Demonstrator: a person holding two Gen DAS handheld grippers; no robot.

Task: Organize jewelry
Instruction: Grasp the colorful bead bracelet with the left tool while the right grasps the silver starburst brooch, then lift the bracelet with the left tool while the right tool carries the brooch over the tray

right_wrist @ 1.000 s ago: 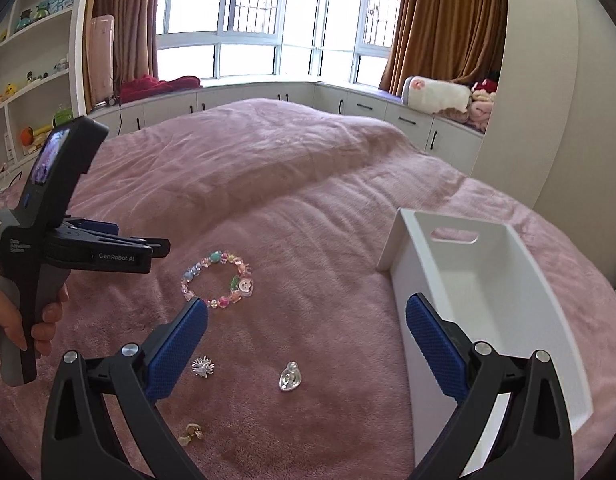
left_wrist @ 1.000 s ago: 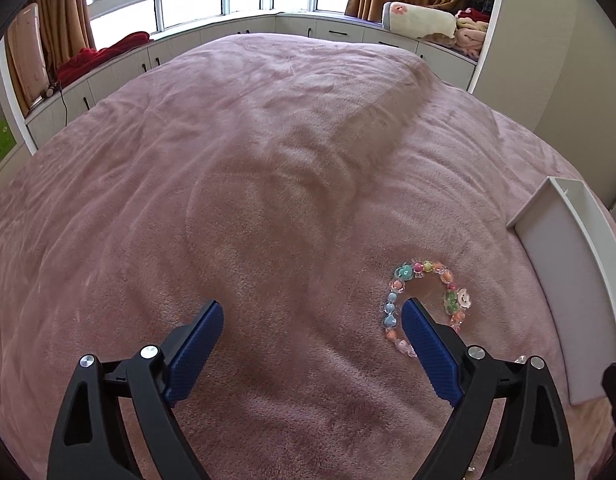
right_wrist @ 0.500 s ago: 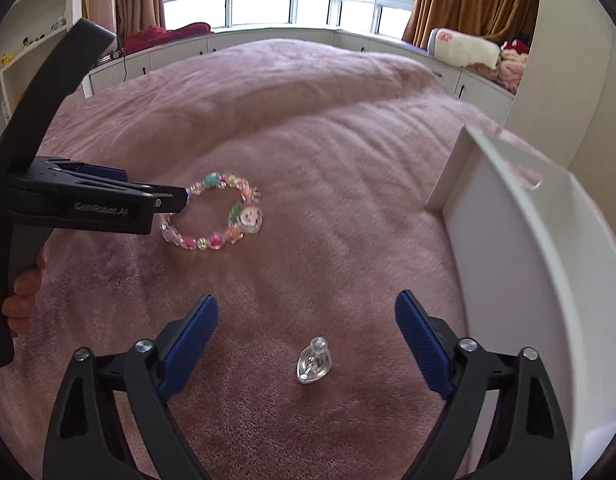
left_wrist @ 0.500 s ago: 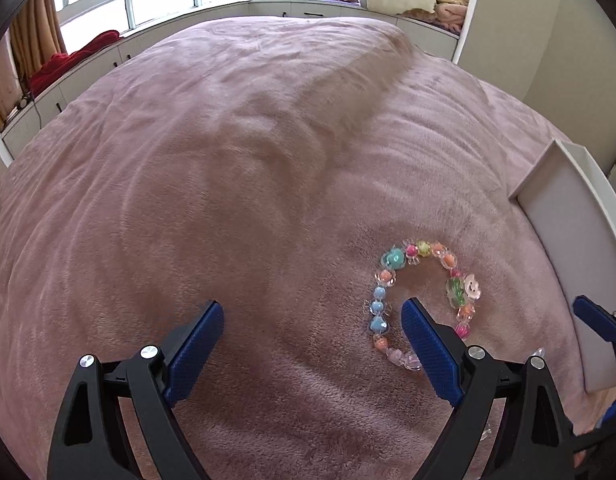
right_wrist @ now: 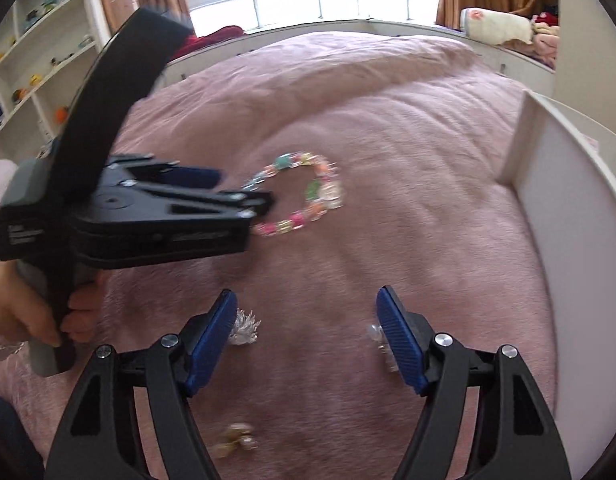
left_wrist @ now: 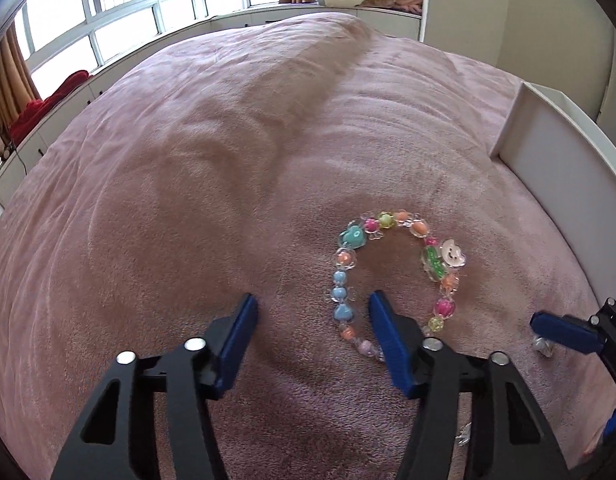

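A bracelet of coloured beads (left_wrist: 392, 268) lies on the pink blanket; it also shows in the right wrist view (right_wrist: 303, 196). My left gripper (left_wrist: 312, 312) is open and low over the blanket, its right finger inside the bracelet's loop and its left finger outside, so the loop's left side lies between the fingers. My right gripper (right_wrist: 305, 314) is open, low over the blanket. A clear pendant (right_wrist: 378, 338) lies by its right finger, a spiky silver piece (right_wrist: 245, 326) by its left finger. A small gold piece (right_wrist: 233, 440) lies nearer the camera.
A white tray (right_wrist: 564, 216) stands on the bed at the right, and shows in the left wrist view (left_wrist: 556, 152). The left gripper's body (right_wrist: 127, 208) and the hand holding it fill the left of the right wrist view. Shelves and a window seat lie beyond.
Both grippers have dropped closer to the blanket and their fingers have narrowed. The left one has come onto the bracelet's left side. The right one now has the pendant by its right finger.
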